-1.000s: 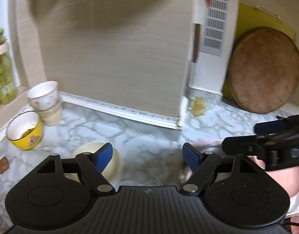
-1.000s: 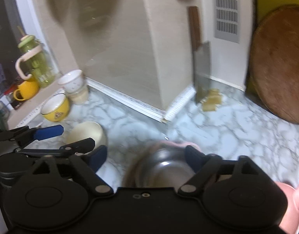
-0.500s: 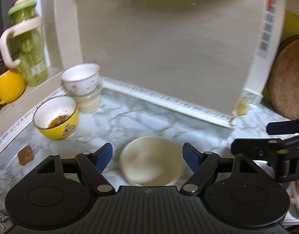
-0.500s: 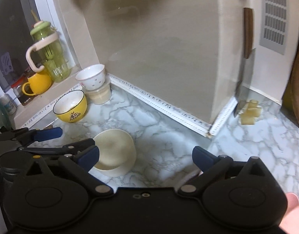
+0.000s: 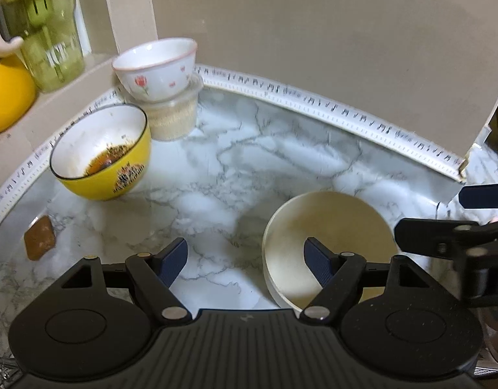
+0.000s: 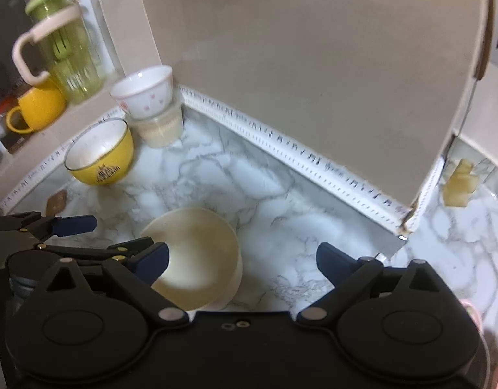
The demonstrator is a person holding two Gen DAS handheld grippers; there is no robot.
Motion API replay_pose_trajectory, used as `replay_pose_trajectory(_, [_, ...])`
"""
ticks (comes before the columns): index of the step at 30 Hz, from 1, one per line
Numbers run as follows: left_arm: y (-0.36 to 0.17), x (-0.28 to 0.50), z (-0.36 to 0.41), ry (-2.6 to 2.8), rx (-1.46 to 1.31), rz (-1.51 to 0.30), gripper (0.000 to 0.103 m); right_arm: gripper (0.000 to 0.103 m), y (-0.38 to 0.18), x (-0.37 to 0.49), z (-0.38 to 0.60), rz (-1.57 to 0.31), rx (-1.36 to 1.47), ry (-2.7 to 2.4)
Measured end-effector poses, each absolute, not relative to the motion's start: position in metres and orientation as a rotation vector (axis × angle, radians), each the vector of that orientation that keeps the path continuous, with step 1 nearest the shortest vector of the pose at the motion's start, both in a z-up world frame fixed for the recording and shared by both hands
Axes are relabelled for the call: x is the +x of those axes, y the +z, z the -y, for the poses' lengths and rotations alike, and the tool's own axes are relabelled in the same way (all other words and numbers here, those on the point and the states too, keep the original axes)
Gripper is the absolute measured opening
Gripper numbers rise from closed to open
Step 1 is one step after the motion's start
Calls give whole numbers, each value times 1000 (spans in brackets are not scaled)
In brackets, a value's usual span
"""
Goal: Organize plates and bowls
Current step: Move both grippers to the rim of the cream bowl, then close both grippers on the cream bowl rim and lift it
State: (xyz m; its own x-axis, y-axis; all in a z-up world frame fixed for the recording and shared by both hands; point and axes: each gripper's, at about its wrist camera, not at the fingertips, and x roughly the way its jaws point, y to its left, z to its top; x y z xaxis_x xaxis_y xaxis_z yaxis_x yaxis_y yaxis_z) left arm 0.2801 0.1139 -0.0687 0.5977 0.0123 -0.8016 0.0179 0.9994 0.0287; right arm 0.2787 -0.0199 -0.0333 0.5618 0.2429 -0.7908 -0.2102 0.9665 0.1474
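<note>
- The cream bowl [image 5: 326, 243] stands upright on the marble counter [image 5: 236, 162], just ahead of the left gripper [image 5: 249, 259]. That gripper's right finger [image 5: 318, 261] overlaps the bowl's mouth, while the left finger sits over bare counter. The jaws are spread wide and hold nothing.
- The right gripper [image 6: 242, 259] is likewise spread and empty. The same bowl lies ahead and to its left, near its left finger [image 6: 151, 259]; whether that finger touches the rim cannot be told.
- Farther ahead and left of both tools, the yellow bowl [image 5: 101, 152] rests tilted, with brown residue inside. Behind it the white flowered bowl [image 5: 156, 69] sits nested on a clear plastic tub [image 5: 174, 116].
- Judged from this, the organizing looks barely begun: three bowls are scattered singly, nothing is gathered into one pile, and no plates show in either view.
- Still to do: grasp the cream bowl, then bring the others together.
- Around: a small brown block [image 5: 39, 236] lies on the counter to the left tool's left. A green jug [image 6: 64, 52] and a yellow mug [image 6: 38, 110] stand on the ledge beyond.
- The beige wall panel [image 5: 313, 39] closes off the back. The two grippers crowd each other at the bowl, which could hamper a clean grasp.
</note>
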Motion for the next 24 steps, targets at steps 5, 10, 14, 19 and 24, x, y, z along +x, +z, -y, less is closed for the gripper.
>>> replay_pose_trajectory(5, [-85,292,-119,1,-7,-987,79,86,-55,295,15,-1001,44,239])
replay_pose_trajectory(10, [-93,299,-123,10,-38,-1014,74,72,-71,303,15,-1050,64,220])
replay_pose_trajectory(14, [-95,301,-122,-8,-45,-1032,51,53,-76,305,15,-1070,76,227])
replay_pose_trajectory(19, [-92,300,-122,-15,-69,-1031,31,36,-74,305,11,-1074,72,250])
replay_pose_trajectory(24, [-90,299,-116,-19,-57,-1045,14,21,-72,304,6,-1080,46,256])
